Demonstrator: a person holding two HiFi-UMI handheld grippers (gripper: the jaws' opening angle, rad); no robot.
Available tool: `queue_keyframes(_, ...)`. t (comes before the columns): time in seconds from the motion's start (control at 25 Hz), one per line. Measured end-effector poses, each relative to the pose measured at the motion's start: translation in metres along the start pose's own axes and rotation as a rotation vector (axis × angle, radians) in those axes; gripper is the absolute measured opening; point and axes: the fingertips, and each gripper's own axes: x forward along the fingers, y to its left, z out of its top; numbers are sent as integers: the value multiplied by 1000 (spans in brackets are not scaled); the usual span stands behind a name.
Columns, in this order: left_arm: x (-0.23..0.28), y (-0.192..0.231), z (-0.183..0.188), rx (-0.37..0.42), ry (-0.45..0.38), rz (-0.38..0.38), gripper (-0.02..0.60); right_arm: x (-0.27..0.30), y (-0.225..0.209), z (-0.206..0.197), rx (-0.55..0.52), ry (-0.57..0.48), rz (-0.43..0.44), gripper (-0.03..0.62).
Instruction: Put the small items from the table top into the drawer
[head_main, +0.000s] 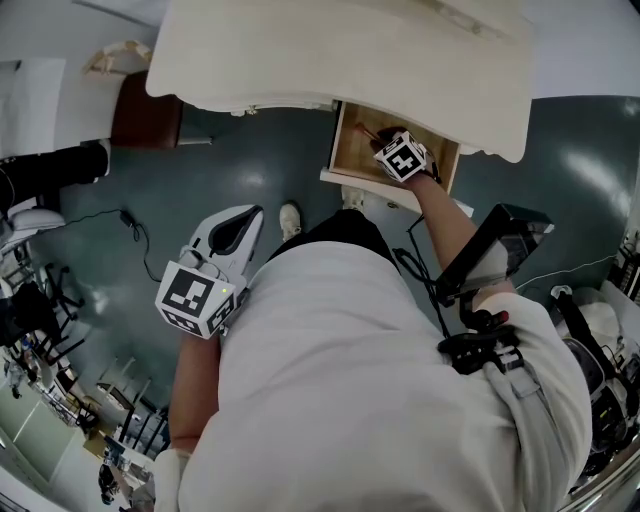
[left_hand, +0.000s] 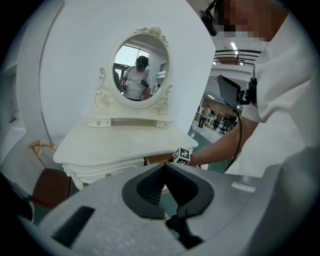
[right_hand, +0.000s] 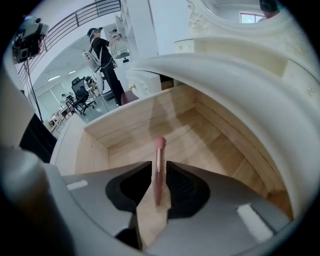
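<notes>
My right gripper (head_main: 388, 138) reaches down into the open wooden drawer (head_main: 347, 152) under the cream dressing table (head_main: 340, 50). In the right gripper view a slim pink stick with a rounded pink tip (right_hand: 159, 144) stands between the jaws of the right gripper (right_hand: 159, 164). The jaws are spread, and the pads do not press on the stick. Its lower part is blurred. The drawer's (right_hand: 100, 132) bare wood floor lies beneath it. My left gripper (head_main: 246, 216) hangs by my side over the floor, shut and holding nothing, and it (left_hand: 163, 166) points towards the table (left_hand: 125, 142).
An oval mirror (left_hand: 140, 65) stands on the table top. A brown seat (head_main: 145, 115) is at the table's left end. A black cable (head_main: 135, 232) lies on the grey-green floor. My shoe (head_main: 290, 218) is near the drawer front.
</notes>
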Motion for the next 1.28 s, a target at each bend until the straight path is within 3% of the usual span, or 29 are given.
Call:
queue_keyframes(0.28,25,10,3,24,-22,-63,2,-17,-22,-5,9,2,-56,45)
queue_keyframes(0.56,43,17,-4,44,-49,-134,2,-48,-30,-3,70,-61,-126,2)
queue_keyframes(0.84,0,16,-18,84,-75,-207,2,-114,27,13,136,-123,-216,2)
queue_keyframes(1.28,-24,17,-39,194,-64,-307,2,-165,125,26,228,-217,-250,2)
